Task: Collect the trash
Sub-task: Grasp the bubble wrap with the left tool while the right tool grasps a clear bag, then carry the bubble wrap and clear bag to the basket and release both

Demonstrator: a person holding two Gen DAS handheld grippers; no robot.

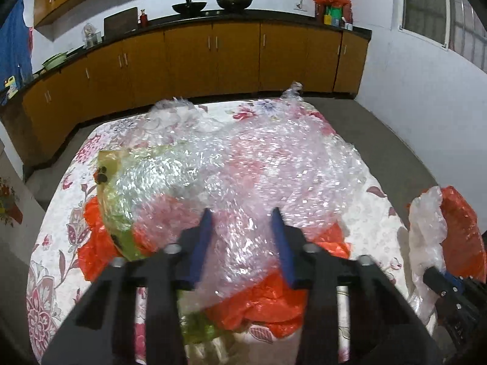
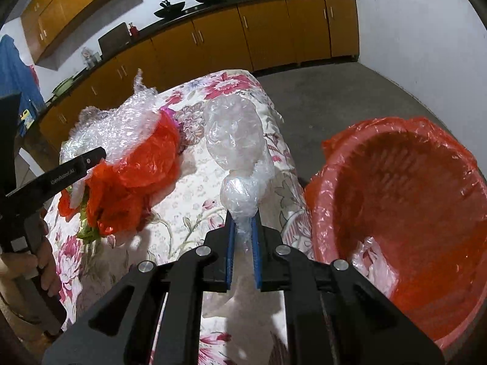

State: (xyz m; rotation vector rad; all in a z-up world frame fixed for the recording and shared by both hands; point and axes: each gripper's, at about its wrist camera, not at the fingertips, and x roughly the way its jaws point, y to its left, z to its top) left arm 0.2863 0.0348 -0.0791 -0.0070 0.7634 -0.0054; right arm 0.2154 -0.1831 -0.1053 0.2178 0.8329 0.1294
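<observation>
A big sheet of bubble wrap (image 1: pixel 274 158) lies across a heap of orange plastic bags (image 1: pixel 97 252) and a yellow-green wrapper (image 1: pixel 112 164) on the floral-cloth table (image 1: pixel 57 258). My left gripper (image 1: pixel 242 211) is shut on the near fold of the bubble wrap, which fills the gap between its blue pads. In the right wrist view my right gripper (image 2: pixel 242 214) is shut on the neck of a crumpled clear plastic bag (image 2: pixel 234 133), which stands up over the table's right edge. Just right of it sits a red bin (image 2: pixel 395 213) lined with an orange bag.
Some clear plastic (image 2: pixel 374 264) lies in the bin's bottom. A hand (image 2: pixel 45 264) holds the left gripper's handle at the table's left side. Orange cabinets (image 1: pixel 213 60) under a dark counter with two woks (image 1: pixel 234 0) run along the far wall. Grey floor (image 2: pixel 334 97) surrounds the table.
</observation>
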